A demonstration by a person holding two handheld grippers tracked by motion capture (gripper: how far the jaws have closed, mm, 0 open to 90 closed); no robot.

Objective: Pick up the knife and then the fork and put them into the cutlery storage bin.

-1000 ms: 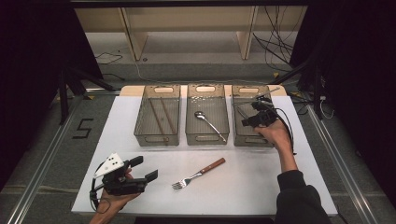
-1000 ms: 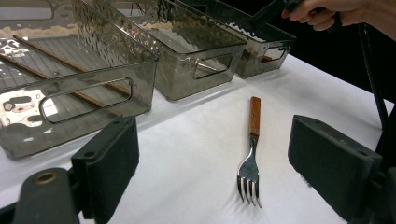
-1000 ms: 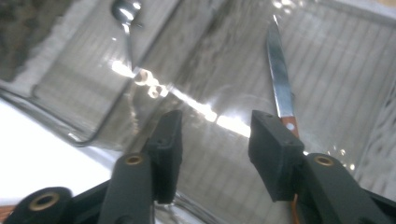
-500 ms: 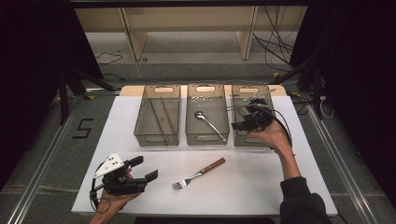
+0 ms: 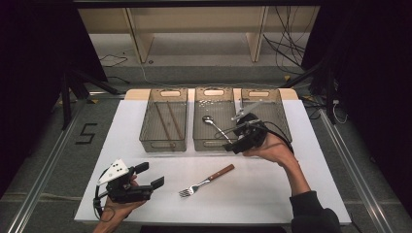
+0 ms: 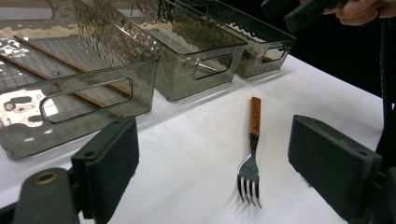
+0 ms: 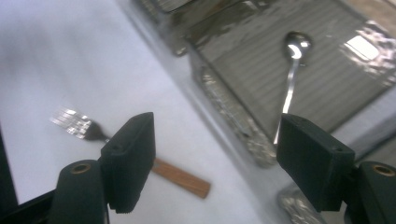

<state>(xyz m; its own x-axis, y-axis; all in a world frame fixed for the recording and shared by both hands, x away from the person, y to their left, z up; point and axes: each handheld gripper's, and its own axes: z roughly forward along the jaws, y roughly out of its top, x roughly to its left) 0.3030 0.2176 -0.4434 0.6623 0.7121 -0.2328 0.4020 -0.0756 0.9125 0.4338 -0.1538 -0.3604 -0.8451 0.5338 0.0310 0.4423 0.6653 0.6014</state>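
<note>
A fork [image 5: 206,180] with a wooden handle lies on the white table, in front of three clear bins. In the left gripper view the fork [image 6: 252,154] lies ahead, between my open jaws. My left gripper [image 5: 151,175] rests open and empty at the front left. My right gripper [image 5: 234,141] hovers by the front rim of the middle bin [image 5: 212,143]. Its jaws have just been opening, with nothing between them. The right gripper [image 7: 215,140] looks down past the bin's edge at the fork [image 7: 77,123] and at a spoon [image 7: 292,70] in that bin.
The left bin [image 5: 163,144] holds two chopsticks [image 5: 165,121]. The right bin [image 5: 279,104] has a metal utensil [image 5: 248,108] leaning in it. The right hand's cable trails over the right bin. Bare white table lies around the fork.
The right hand has moved from over the right bin toward the front and left, to the middle bin's front rim. Its jaws have opened wider. The left gripper has not moved.
</note>
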